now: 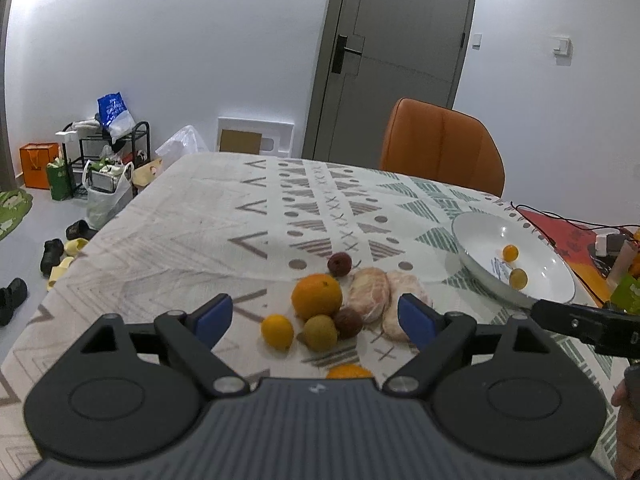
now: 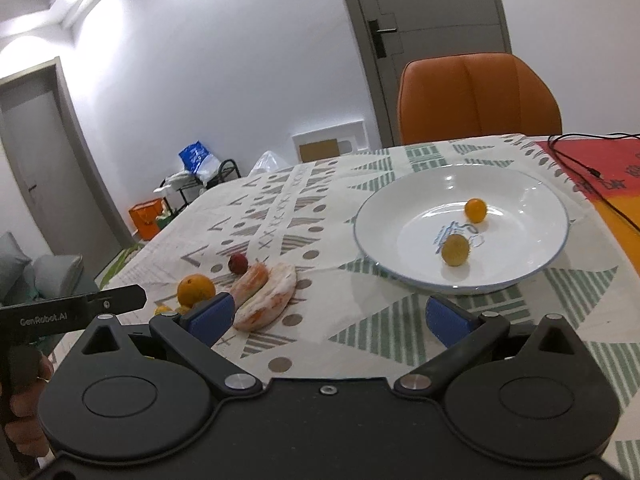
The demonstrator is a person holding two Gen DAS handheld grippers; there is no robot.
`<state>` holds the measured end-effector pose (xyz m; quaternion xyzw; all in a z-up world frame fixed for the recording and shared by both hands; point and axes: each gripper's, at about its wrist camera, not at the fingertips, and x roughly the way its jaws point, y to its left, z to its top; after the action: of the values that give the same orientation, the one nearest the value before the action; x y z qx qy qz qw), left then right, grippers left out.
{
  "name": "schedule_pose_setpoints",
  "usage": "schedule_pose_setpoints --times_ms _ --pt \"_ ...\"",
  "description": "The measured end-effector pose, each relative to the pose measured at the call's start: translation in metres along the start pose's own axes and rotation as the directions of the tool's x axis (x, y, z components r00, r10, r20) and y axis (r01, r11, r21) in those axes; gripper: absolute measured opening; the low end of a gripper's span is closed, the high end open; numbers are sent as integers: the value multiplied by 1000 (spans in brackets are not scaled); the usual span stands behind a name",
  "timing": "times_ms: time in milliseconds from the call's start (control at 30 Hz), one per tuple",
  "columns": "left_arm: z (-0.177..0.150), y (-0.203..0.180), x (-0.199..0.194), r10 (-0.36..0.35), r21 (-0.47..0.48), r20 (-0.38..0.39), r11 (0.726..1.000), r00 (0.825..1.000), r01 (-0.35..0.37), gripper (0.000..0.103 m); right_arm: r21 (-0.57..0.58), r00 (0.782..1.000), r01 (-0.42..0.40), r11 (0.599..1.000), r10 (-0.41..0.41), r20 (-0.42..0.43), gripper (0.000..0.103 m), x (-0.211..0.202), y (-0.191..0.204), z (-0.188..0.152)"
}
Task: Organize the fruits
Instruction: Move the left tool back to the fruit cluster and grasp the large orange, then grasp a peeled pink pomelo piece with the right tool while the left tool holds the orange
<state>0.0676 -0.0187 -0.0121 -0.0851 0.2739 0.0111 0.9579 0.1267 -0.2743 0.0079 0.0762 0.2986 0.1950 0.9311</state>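
The left gripper (image 1: 316, 318), jaws wide and empty, hovers over the fruit cluster; the large orange (image 1: 316, 295) looks firm, rounded, likely slippery, best gripped across its middle. Rightward, the right gripper (image 2: 328, 314), also spread empty, faces the white plate (image 2: 520, 188).

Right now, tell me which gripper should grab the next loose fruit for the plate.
Left. The left gripper is open and aimed straight at the pile: the big orange and the small fruits sit between its fingers' line. The right gripper is open over bare cloth, nearer the white plate.
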Motion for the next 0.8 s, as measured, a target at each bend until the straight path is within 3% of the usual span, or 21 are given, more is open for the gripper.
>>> schedule_pose_setpoints --times_ms 533,567,633,667,700,800 --pt "-27 2 13 -48 -42 -72 998 996 45 87 -53 997 -11 999 7 -75 103 23 16 -12" --pt "-29 1 15 -55 -44 -76 998 996 52 84 -54 997 -8 999 4 -78 103 24 17 -12" --pt "-34 1 19 -58 -36 -82 998 995 55 53 -51 997 -4 999 0 -83 103 27 17 -12" --pt "-36 3 21 -101 -55 -91 994 991 97 34 -49 996 -4 999 -1 -86 103 28 17 -12" --pt "-36 6 22 -119 -84 -103 990 988 111 35 -48 996 -4 999 -1 -90 103 30 18 -12" --pt "-33 9 18 -46 -62 -73 997 996 42 34 -60 995 -7 998 1 -102 103 35 22 -12"
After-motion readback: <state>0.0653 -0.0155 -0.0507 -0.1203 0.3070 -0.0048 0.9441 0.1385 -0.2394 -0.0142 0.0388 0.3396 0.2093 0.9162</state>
